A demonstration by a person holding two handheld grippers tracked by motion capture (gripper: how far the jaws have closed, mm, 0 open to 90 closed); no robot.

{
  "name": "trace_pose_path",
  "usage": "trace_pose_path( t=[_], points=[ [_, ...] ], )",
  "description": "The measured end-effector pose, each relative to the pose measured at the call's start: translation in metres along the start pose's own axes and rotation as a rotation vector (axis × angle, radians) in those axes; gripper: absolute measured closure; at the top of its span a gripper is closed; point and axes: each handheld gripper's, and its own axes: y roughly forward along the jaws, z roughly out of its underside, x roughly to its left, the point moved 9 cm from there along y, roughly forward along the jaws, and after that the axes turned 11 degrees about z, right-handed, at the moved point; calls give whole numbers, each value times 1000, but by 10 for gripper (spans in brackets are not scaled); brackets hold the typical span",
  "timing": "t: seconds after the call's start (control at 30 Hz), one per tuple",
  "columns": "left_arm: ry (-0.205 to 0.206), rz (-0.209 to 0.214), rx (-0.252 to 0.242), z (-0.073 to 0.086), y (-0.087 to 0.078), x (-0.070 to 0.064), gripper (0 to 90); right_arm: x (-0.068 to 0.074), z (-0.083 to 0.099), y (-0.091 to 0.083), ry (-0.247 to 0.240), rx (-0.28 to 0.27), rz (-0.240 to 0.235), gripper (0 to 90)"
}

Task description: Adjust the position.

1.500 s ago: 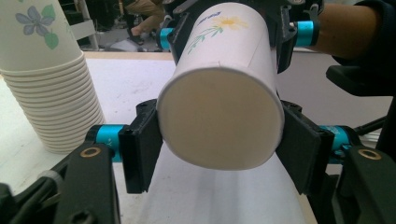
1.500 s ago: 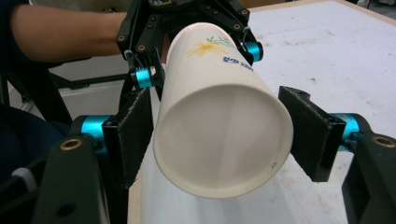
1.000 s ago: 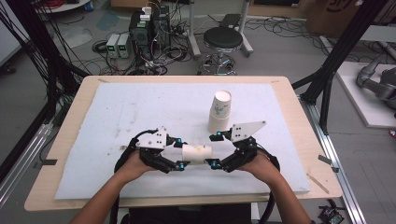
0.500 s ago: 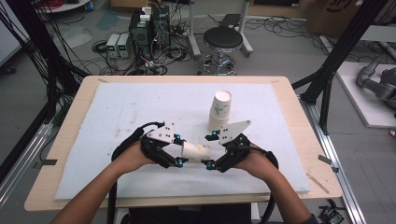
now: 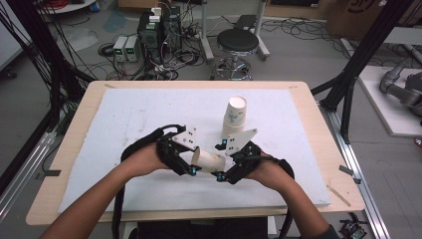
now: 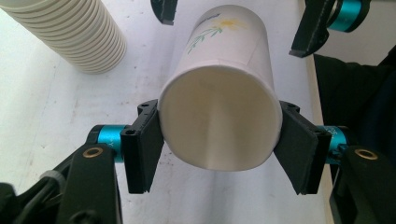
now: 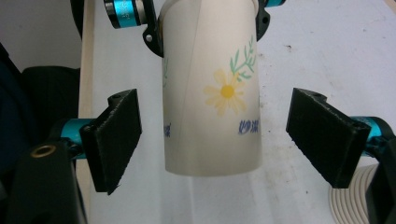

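A white paper cup (image 5: 210, 159) with a yellow flower print (image 7: 227, 91) lies sideways in the air between the two grippers, just above the white mat. My left gripper (image 6: 219, 149) is shut on the cup (image 6: 219, 121) near its open rim, one pad on each side. My right gripper (image 7: 219, 135) stands open around the cup's base end (image 7: 210, 140), with a gap on both sides. In the high view the left gripper (image 5: 193, 164) and right gripper (image 5: 223, 170) face each other near the table's front.
A tall stack of paper cups (image 5: 234, 117) stands on the white mat (image 5: 124, 119) just behind the right gripper; its ribbed rims (image 6: 70, 32) show close by. The wooden table edge (image 5: 64, 149) frames the mat. A stool (image 5: 238, 42) and cables lie beyond.
The two hands have drawn a little closer together around the cup. The left gripper shifted right and the right gripper shifted left. The cup stack has not moved.
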Motion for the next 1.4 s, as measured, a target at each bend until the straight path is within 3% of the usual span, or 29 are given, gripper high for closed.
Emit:
trace_pose_path(
  t=[0.33,0.7,0.97,1.1,1.23,1.4],
  points=[
    [10,1,52,-3,3,1,370,2,-1,11,-63,71,29,196],
    [10,11,77,-5,12,0,360,9,6,24,-129,160,23,358],
    [4,0,70,-6,13,1,349,9,8,27,-118,186,39,372],
    [-4,-5,32,-6,13,2,309,8,8,27,-110,186,42,370],
    [-42,-20,-70,-4,10,6,190,5,10,24,-100,182,57,362],
    [-90,-50,-212,3,-3,10,192,-2,16,15,-38,140,80,359]
  ],
)
